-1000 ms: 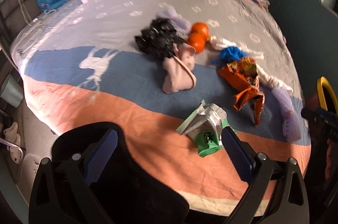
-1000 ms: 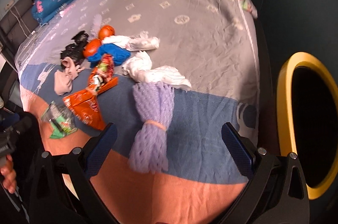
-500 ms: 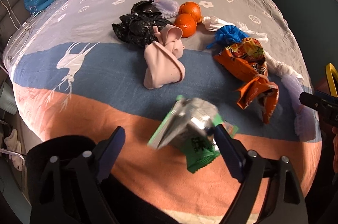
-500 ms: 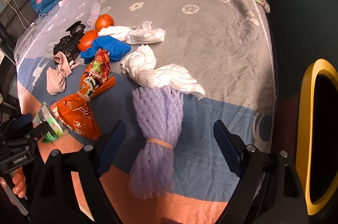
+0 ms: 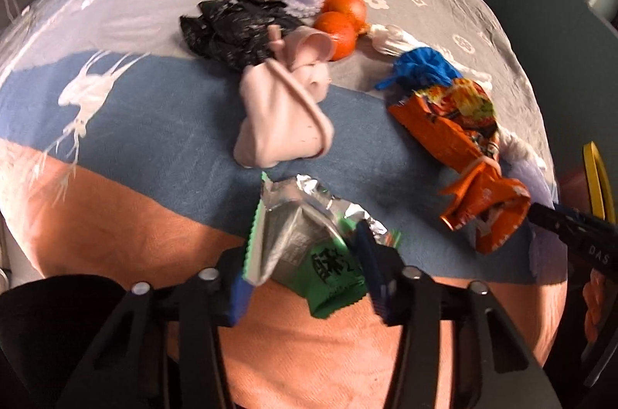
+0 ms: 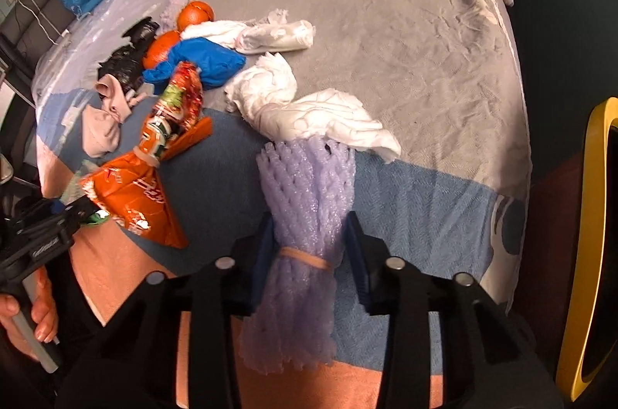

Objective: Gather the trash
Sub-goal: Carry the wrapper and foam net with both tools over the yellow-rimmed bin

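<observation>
Both claws narrower than a second ago, closing together: left gripper (image 5: pixel 305 268) pinching green foil wrapper (image 5: pixel 309 246) between its pads; right gripper (image 6: pixel 311 256) squeezing purple foam net (image 6: pixel 305 216) at its rubber band; likely two pickups underway, orange snack bag (image 6: pixel 131 189) waiting leftward.

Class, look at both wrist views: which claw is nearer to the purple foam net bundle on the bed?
Right. The right claw straddles the purple foam net bundle, jaws closing at its rubber band. The left claw is off to one side, closing around the green foil wrapper.
</observation>
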Tool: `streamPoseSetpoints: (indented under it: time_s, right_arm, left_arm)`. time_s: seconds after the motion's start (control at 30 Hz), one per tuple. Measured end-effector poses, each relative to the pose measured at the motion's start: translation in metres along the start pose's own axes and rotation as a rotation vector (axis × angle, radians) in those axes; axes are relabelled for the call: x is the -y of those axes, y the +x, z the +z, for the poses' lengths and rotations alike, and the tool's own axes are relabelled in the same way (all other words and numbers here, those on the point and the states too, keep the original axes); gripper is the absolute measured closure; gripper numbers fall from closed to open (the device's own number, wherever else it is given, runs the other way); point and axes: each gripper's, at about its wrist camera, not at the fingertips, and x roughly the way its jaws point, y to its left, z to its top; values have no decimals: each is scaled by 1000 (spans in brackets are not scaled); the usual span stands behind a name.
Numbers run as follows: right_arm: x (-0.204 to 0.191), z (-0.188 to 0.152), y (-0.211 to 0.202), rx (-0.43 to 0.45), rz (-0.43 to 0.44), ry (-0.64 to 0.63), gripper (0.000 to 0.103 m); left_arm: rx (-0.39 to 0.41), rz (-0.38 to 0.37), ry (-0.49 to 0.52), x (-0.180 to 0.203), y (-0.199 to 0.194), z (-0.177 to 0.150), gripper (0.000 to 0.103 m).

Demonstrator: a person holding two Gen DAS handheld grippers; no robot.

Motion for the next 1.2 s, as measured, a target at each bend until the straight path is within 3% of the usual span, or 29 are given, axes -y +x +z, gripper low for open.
streamPoseSetpoints:
  time_s: [0.23, 0.43, 0.8, 1.2]
  right_arm:
    - [9, -2, -12, 31, 75, 38, 75]
    - [15, -9, -33, 82, 173, 63, 76]
    - [17, -31, -95, 207, 283, 57, 76]
    - [19, -63, -195, 397, 251, 27, 76]
  left_arm:
    - [26, -46, -61, -11, -7, -2, 66]
    - [64, -163, -98, -18, -28, -13, 66]
    - [251, -187, 10, 8, -90, -29, 66]
    - [401, -239, 160, 61, -168, -35, 66]
